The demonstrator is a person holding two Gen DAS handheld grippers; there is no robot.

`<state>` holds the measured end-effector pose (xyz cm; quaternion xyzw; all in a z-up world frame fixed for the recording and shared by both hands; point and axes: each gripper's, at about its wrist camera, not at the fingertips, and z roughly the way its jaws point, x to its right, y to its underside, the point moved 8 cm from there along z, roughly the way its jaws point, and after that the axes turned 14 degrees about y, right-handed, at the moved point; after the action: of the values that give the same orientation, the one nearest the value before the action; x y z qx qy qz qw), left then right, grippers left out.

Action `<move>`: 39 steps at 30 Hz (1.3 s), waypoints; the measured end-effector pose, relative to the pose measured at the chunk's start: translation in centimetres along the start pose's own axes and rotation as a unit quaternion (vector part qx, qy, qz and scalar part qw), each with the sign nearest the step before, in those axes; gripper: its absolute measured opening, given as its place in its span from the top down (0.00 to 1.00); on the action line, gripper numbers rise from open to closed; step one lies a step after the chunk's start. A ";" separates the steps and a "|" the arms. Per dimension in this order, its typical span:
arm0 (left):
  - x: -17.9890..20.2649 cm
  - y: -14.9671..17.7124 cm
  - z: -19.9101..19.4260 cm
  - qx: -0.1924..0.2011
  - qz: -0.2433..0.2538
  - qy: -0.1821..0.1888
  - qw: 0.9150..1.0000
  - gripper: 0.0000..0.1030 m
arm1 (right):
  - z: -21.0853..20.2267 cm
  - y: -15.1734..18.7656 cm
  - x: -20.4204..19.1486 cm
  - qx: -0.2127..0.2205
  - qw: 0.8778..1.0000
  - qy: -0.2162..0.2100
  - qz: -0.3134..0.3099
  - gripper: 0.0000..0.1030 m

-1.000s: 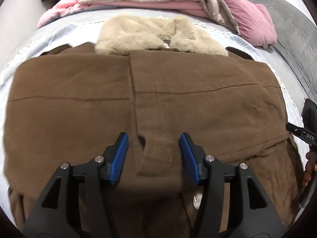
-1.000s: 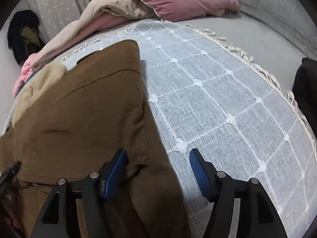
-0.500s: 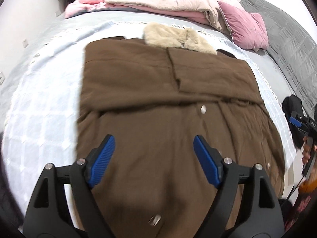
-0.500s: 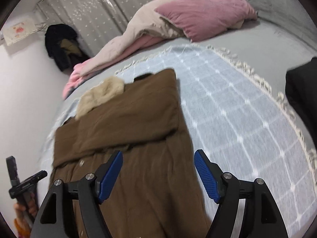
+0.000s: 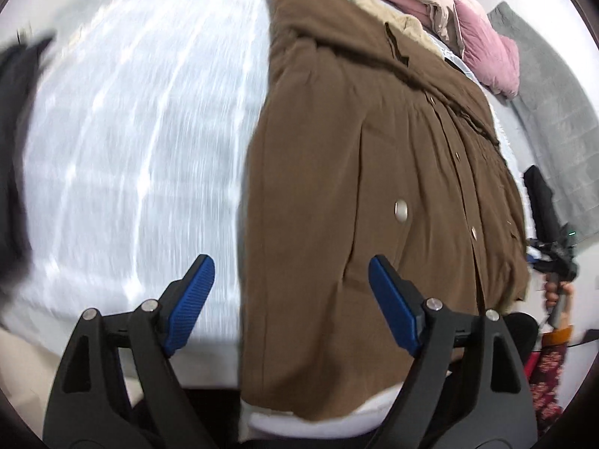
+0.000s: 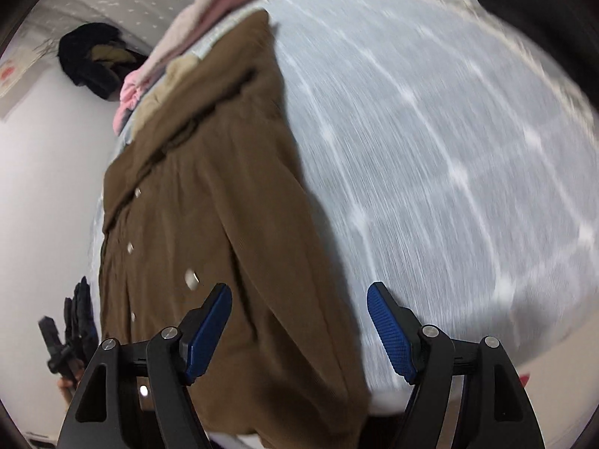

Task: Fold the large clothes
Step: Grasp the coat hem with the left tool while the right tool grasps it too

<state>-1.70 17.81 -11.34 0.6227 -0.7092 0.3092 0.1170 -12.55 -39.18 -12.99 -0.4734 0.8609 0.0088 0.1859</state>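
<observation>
Seen from the left wrist, the left gripper (image 5: 288, 299) hangs wide open and empty above the near hem of a brown coat (image 5: 374, 187), its left pad over the pale checked bedspread (image 5: 131, 131) and its right pad over the cloth. Only this view shows, off to the gripper's right, the right gripper (image 5: 550, 220) in a hand (image 5: 554, 292) beyond the coat's far edge. Farther ahead lie the coat's beige fur collar (image 5: 404, 18), then a pink pillow (image 5: 486, 52) and a grey quilt (image 5: 554, 86).

From the right wrist, the right gripper (image 6: 299, 321) is likewise spread wide with nothing between its pads, straddling the coat's (image 6: 224, 224) right edge where it meets the bedspread (image 6: 449, 149). This view alone shows, to the gripper's left, the left gripper (image 6: 71, 321) beside the bed, and far ahead a dark garment (image 6: 93, 60) against the white wall (image 6: 45, 168).

Both grippers tilt steeply down toward the coat, which lies flat on the bed with snaps showing. Both views are motion-blurred.
</observation>
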 end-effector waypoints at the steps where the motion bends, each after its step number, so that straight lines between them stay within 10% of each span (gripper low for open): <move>1: -0.2 0.6 0.1 -0.005 -0.006 0.010 1.000 0.18 | 0.2 0.4 0.1 0.001 1.000 -0.011 0.006 0.26; 15: 1.6 6.1 1.7 -0.035 0.000 0.133 0.990 0.21 | 0.5 6.0 -1.8 -0.073 0.991 -0.112 0.019 0.29; 21: 2.9 6.6 2.3 -0.066 -0.015 0.180 0.981 0.52 | 0.3 8.1 -2.8 -0.085 0.990 -0.117 -0.006 0.75; 25: 4.7 6.4 3.1 -0.072 0.010 0.164 0.984 0.69 | -1.0 7.9 -3.6 -0.050 0.992 -0.117 -0.011 0.84; 39: 12.6 -4.5 -6.0 0.121 0.077 0.219 0.965 0.76 | -11.9 1.1 -11.3 0.102 0.975 -0.193 -0.042 0.88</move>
<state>-1.17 10.93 1.60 0.4927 -0.6696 0.5296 0.1686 -11.68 -31.67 1.64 -0.4766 0.7847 0.0042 0.3962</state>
